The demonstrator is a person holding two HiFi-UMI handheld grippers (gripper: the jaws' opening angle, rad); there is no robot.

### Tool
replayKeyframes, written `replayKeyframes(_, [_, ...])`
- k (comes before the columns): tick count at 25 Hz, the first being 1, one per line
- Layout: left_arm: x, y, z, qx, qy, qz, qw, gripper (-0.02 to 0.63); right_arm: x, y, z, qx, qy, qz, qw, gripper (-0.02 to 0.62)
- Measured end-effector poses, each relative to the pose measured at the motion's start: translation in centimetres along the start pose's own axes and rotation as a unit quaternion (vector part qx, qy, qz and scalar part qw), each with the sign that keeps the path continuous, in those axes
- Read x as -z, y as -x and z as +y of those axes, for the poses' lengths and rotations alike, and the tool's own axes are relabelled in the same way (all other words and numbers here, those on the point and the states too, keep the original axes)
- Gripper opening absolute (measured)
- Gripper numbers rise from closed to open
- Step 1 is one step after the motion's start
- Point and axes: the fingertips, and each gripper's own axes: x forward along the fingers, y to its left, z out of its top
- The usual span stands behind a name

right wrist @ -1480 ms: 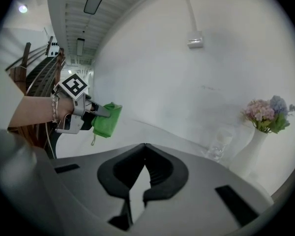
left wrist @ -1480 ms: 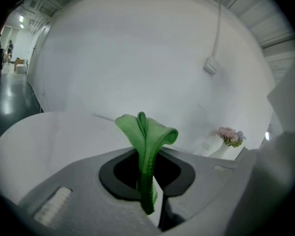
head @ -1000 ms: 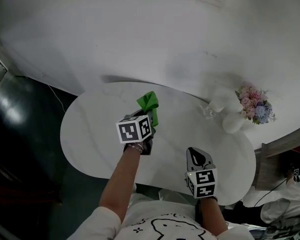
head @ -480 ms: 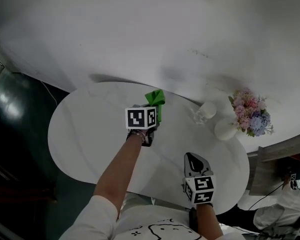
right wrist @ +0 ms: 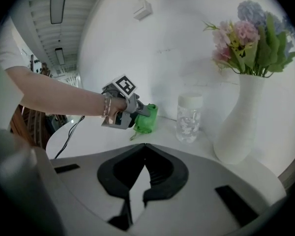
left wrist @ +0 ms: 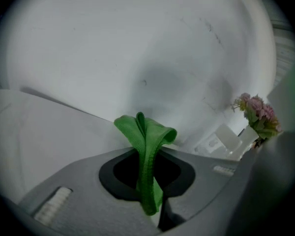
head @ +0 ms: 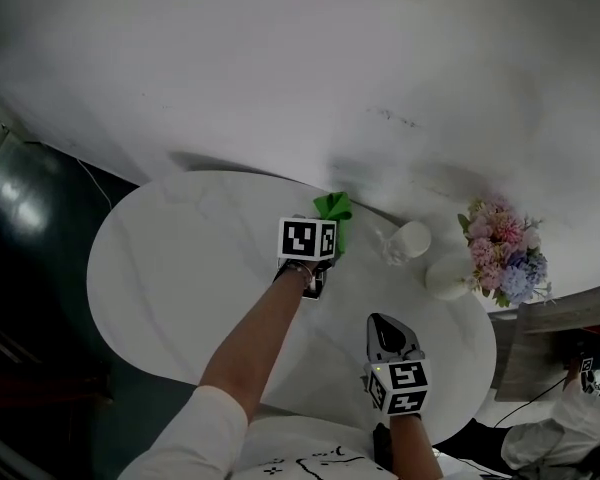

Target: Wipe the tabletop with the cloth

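Seen from above, a dark floor [head: 40, 268] lies at the left, with a thin cable [head: 98, 186] trailing across it toward a white oval table [head: 180, 268]; the table stands against a pale wall [head: 280, 68]; the person's left arm [head: 255, 353], bare below a white sleeve, reaches from the bottom edge out over the middle of the tabletop; at its end the left gripper [head: 327, 228], topped by a cube with black and white square markers, is held near the table's far edge, close to the wall; its jaws are clamped on a bright green cloth [head: 335, 211], and the left gripper view shows the cloth [left wrist: 146, 141] pinched in a narrow fold between them, with a loop bulging out past the tips; in the right gripper view the cloth [right wrist: 146, 118] hangs down to the tabletop; further right and nearer the person, the right gripper [head: 384, 324] is held above the table's near edge, well apart from the cloth; its own view shows the jaws [right wrist: 145, 146] pressed together with nothing between them; beyond it, near the wall, stands a clear bottle [head: 408, 240] with a white cap; just beside the bottle, to the right, is a white vase [head: 448, 276] holding pink and blue flowers [head: 505, 256].
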Motion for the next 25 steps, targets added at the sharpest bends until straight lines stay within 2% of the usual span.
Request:
replayKeyframes(6, [1.3,-2.2,2.2,-0.05,-0.059,0.043,0.9961,0.049,0.3,-1.3,-0.6,-0.005,-0.009,0.006,1.0,0.002])
replayKeyframes(15, [0.5,-3.0,3.2,-0.076,-0.147,0.079,0.983,0.049,0.4,-2.2,0.9,-0.011,0.006,0.022,1.0,0.002])
replayKeyframes(22, [-0.9,-2.4,5.1,-0.094,-0.155,0.058,0.9818,0.049,-0.1,-2.3,2.5,-0.014,0.019,0.021,1.0,0.002])
replayKeyframes(25, [-0.6,-1.8,6.5,-0.105,-0.122,0.061,0.9851,0.049,-0.2,-2.4,3.0,-0.015,0.023,0.021,0.999,0.002])
